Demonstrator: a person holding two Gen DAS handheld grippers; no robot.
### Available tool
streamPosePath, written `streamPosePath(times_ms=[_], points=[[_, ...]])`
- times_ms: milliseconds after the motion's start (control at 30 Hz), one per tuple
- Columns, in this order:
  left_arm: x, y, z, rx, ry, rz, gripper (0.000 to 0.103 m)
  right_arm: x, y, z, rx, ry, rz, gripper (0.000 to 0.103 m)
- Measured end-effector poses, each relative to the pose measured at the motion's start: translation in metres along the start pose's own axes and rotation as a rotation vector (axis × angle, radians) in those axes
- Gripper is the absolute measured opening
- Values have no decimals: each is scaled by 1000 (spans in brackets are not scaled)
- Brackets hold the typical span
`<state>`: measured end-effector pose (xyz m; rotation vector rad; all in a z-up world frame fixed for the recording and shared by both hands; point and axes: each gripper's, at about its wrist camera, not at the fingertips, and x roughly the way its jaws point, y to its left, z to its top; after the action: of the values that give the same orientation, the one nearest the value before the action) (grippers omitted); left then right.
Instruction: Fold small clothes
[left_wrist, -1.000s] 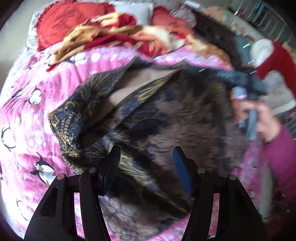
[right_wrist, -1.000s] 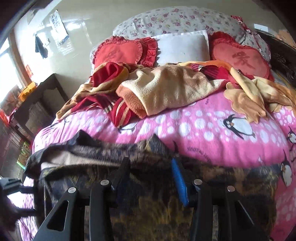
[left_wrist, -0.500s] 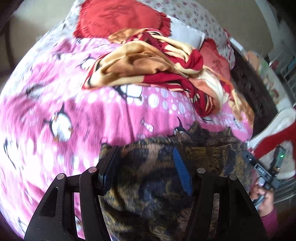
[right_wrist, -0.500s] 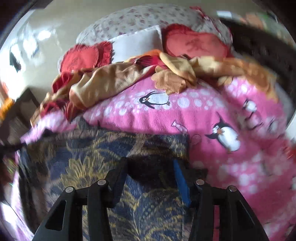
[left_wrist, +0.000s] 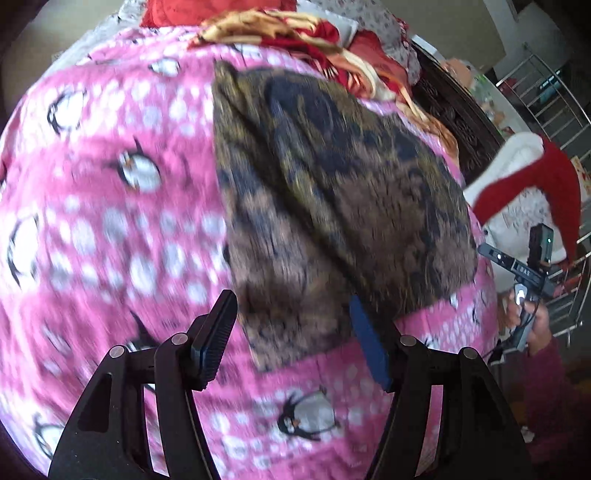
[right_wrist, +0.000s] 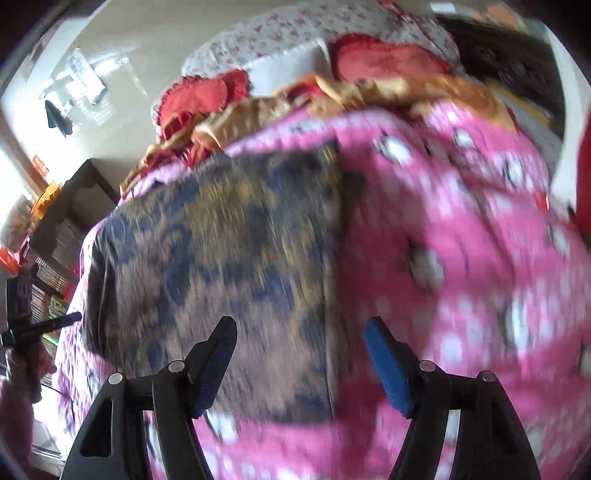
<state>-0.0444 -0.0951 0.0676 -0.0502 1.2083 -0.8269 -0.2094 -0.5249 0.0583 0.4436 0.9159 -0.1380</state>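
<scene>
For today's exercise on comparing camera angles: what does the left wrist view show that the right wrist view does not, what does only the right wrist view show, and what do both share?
Only the left wrist view shows the red and white garment past the bed's edge and the metal rack.

Only the right wrist view shows the dark shelf unit by the wall and the white pillow.

Both show the dark patterned cloth lying folded on the pink penguin blanket, with the left gripper and right gripper open above it.
</scene>
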Motion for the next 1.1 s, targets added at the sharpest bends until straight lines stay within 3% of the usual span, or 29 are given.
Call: streamPosePath(times_ms=[100,133,167,200,233,267,367,467,667,733,800,833,867,900,1067,1100], points=[[16,-5,-14,21,41,28,64,14,-11,-18,61,35,24,70],[21,-6,-18,31,44,48,63,19,-11,-22,66,45,31,63],[25,-7,-19,40,42,63,60,24,-11,-26,65,56,25,32],[26,-8,-19,47,40,73,51,26,-10,-28,61,66,29,19],[26,-9,-17,51,40,89,24,27,-9,-28,57,71,45,12],[23,-9,-14,37,39,94,14,22,-6,-27,55,51,39,8],[6,-11,-10,38,11,75,11,4,8,-21,-22,27,-2,7],[-2,-13,-19,78,2,130,10,-14,12,-20,-72,16,-60,6],[13,11,-32,-27,10,141,9,18,-1,-36,-59,116,-132,5],[5,8,-32,-28,-2,144,9,13,1,-32,-59,91,-167,7],[-4,4,-30,-18,-19,156,10,0,8,-24,-65,44,-226,24],[-10,2,-29,-18,-28,172,10,-11,13,-20,-65,-5,-252,42],[-12,-1,-27,-17,-34,184,10,-20,19,-17,-63,-51,-246,52],[-15,-5,-26,-13,-45,198,10,-28,27,-14,-64,-88,-221,52],[-15,-25,-18,16,-119,257,44,-7,96,6,-201,-71,-99,52],[-13,-27,-16,17,-128,262,45,2,110,9,-228,-63,-83,52]])
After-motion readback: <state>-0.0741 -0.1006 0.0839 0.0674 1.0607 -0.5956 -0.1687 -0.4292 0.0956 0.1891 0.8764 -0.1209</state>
